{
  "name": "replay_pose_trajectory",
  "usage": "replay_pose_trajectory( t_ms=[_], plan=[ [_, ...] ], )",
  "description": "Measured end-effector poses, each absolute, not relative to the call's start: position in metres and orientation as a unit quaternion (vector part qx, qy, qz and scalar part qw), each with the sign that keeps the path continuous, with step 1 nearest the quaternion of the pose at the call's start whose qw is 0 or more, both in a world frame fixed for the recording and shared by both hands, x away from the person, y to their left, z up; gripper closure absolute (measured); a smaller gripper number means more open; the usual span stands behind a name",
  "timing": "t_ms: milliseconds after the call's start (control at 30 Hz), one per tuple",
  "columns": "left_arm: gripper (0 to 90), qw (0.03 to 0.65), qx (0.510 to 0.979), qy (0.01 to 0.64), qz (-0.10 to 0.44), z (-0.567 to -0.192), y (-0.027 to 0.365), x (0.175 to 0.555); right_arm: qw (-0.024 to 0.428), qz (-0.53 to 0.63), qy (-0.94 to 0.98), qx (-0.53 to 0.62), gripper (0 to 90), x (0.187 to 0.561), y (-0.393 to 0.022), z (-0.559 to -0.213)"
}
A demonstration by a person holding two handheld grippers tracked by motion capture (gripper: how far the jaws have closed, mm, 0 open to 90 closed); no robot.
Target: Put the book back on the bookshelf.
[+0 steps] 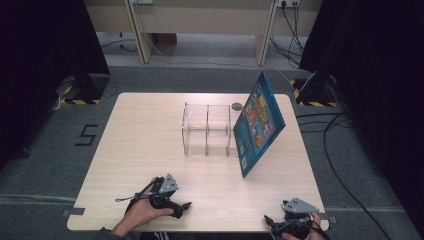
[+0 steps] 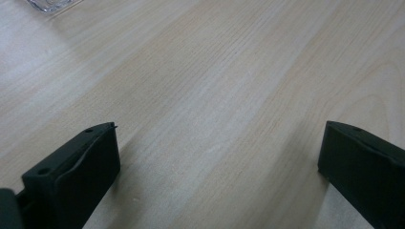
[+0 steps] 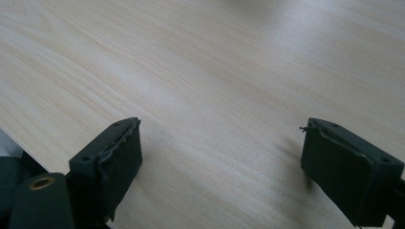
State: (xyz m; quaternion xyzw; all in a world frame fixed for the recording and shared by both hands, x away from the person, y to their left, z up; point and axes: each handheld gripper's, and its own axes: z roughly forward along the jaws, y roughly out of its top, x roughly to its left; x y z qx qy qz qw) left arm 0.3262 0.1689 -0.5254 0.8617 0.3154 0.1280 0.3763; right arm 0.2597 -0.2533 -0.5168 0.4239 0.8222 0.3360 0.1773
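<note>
The book leans against the clear organizer for support. Nearer the person than the organizer, left gripper and right gripper rest with jaws apart, empty.

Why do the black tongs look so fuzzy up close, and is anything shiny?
In the left gripper view the left tongs sit too near the lens, so their edges blur; likewise the right tongs in the right gripper view. In the high view the clear box shows pale glints, and the book looks evenly lit.
</note>
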Motion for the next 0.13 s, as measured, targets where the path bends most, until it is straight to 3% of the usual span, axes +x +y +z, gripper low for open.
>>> replay_pose_trajectory(
  t_ms=[133],
  plan=[
    [0.0, 0.376, 0.862, 0.315, 0.128, -0.5254, 0.1689, 0.3262, 0.177, 0.337, 0.822, 0.423, 14.3, 0.2598, -0.2533, -0.5169]
  ],
)
